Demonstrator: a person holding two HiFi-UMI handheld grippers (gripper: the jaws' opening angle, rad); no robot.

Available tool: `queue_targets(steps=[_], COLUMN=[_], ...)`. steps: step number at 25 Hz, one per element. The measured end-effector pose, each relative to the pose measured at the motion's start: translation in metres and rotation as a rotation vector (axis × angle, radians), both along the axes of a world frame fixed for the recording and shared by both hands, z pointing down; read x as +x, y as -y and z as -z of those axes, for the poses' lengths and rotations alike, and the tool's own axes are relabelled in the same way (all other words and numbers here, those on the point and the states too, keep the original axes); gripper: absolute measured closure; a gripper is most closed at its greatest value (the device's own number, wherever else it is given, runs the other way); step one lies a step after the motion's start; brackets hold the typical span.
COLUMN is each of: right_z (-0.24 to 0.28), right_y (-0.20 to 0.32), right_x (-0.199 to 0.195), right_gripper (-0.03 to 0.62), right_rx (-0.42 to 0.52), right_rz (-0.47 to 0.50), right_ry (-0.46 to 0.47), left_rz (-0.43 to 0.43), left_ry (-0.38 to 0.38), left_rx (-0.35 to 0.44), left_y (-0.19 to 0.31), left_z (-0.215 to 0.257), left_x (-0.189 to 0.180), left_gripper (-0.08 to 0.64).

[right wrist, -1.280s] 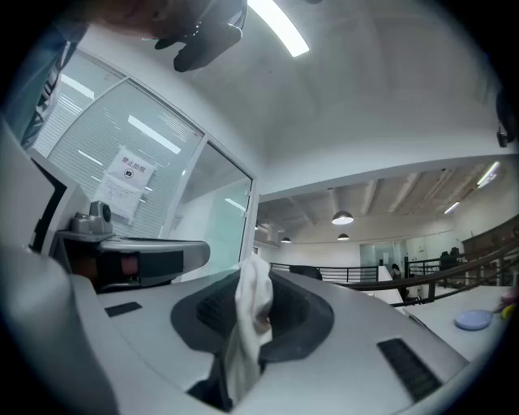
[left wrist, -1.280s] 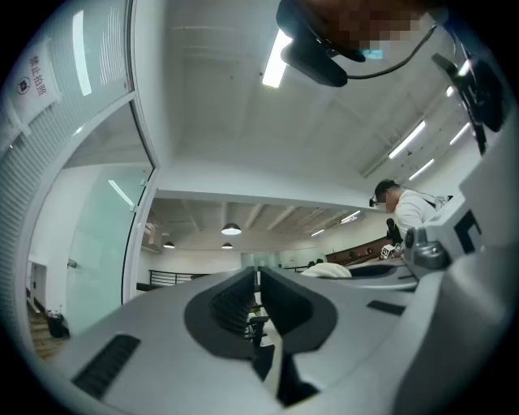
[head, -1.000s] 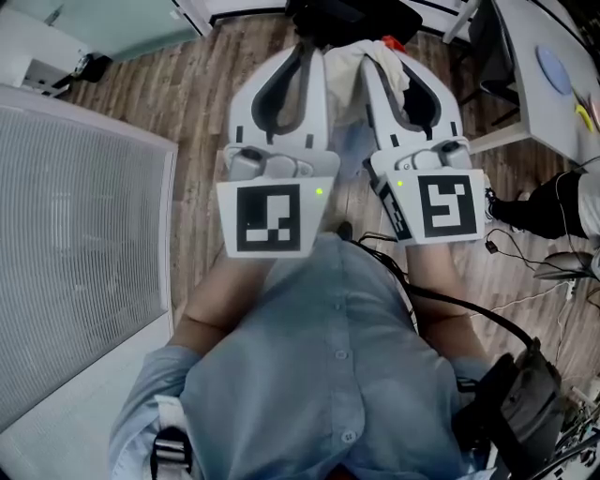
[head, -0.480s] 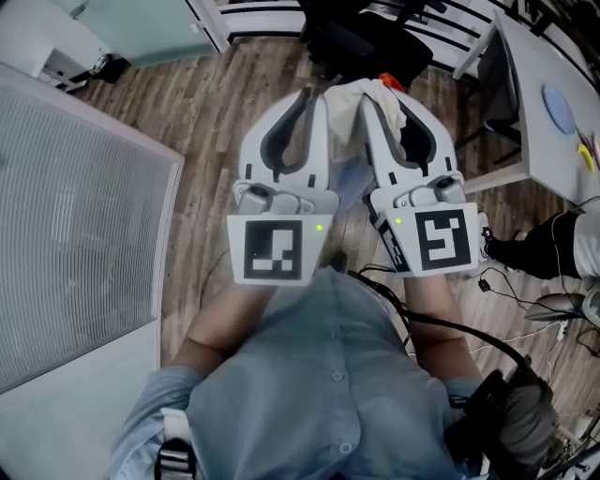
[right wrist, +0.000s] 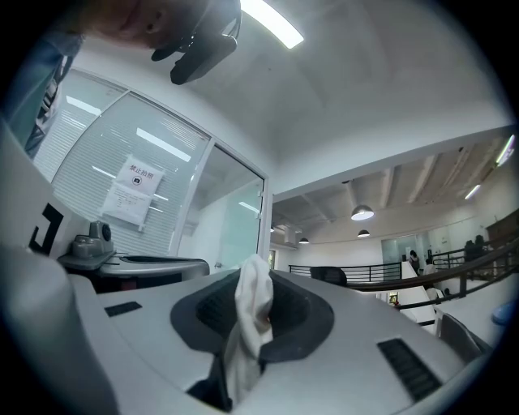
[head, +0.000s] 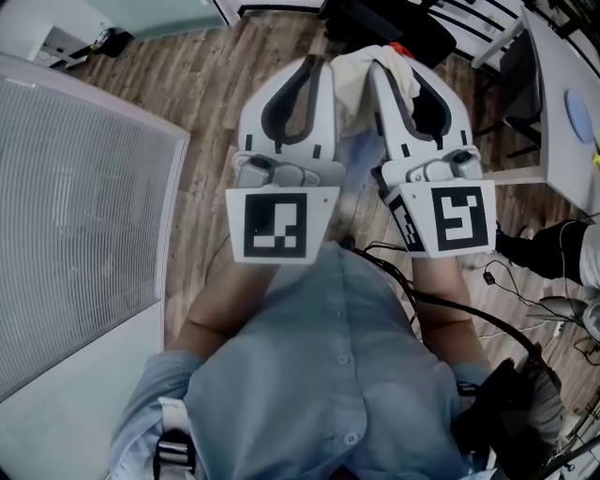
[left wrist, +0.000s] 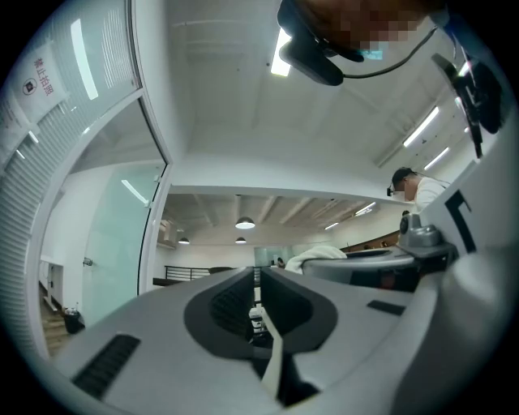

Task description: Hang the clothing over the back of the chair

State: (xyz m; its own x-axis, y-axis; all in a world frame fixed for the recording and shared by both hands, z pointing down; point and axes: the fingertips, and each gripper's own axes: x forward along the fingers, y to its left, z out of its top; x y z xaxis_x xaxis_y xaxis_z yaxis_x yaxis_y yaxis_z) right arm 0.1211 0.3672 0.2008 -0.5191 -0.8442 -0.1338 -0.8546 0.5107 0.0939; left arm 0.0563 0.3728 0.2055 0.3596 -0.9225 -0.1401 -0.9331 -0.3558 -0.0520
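The cream-white cloth garment [head: 361,67] hangs bunched between the two grippers, held up in front of the person over the brown wood-plank floor [head: 202,89]. In the head view the white left gripper [head: 321,66] and the white right gripper [head: 379,69] sit side by side, tips pointing away from the person, with the garment filling the gap between the tips and spilling over the right one.

In the left gripper view the jaws are pressed together on a thin cream edge of the garment [left wrist: 271,357], which runs as a narrow strip down the seam between them. More of the fabric shows as a pale hump above the neighbouring gripper.

In the right gripper view the jaws pinch a thicker wad of the garment [right wrist: 250,320]. It stands up as a crumpled fold above the jaw line and fills the dark recess between them.

A black chair [head: 375,17] lies beyond the garment at the top edge of the head view, apart from it.
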Motion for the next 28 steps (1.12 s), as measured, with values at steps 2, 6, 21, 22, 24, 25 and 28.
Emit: queue_targets(steps=[2,6,21,22,24,25,28], right_z=[-0.001,0.001,-0.005,-0.008,-0.011,-0.012,-0.012], right_y=[0.013,0.043,0.146,0.152,0.167,0.175,0.200], right_x=[-0.012,-0.040,-0.110,-0.110,-0.110,-0.110,-0.110], right_gripper=[0.525,0.525,0.525,0.525,0.525,0.525,0.525], right_rx=[0.010,0.030,0.038,0.029,0.015,0.010,0.006], right_rz=[-0.002,-0.006,-0.034,-0.033,-0.032,-0.030,-0.016], right_ry=[0.000,-0.001,-0.016,-0.015,-0.012,-0.013,-0.016], left_rz=[-0.003,-0.010,-0.054,-0.055,-0.057,-0.056,-0.045], left_ry=[-0.003,-0.012,-0.040,-0.032,-0.021,-0.019,-0.014], left_rx=[0.013,0.035,0.037,0.028,0.007,-0.001,-0.016], left_y=[0.015,0.049,0.152,0.158,0.171,0.179,0.207], left_z=[-0.001,0.002,-0.013,-0.016,-0.022,-0.024,-0.027], left_x=[-0.012,-0.040,-0.107,-0.106,-0.106,-0.106,-0.106], left_gripper=[0.534,0.534,0.535,0.535,0.534,0.535,0.534])
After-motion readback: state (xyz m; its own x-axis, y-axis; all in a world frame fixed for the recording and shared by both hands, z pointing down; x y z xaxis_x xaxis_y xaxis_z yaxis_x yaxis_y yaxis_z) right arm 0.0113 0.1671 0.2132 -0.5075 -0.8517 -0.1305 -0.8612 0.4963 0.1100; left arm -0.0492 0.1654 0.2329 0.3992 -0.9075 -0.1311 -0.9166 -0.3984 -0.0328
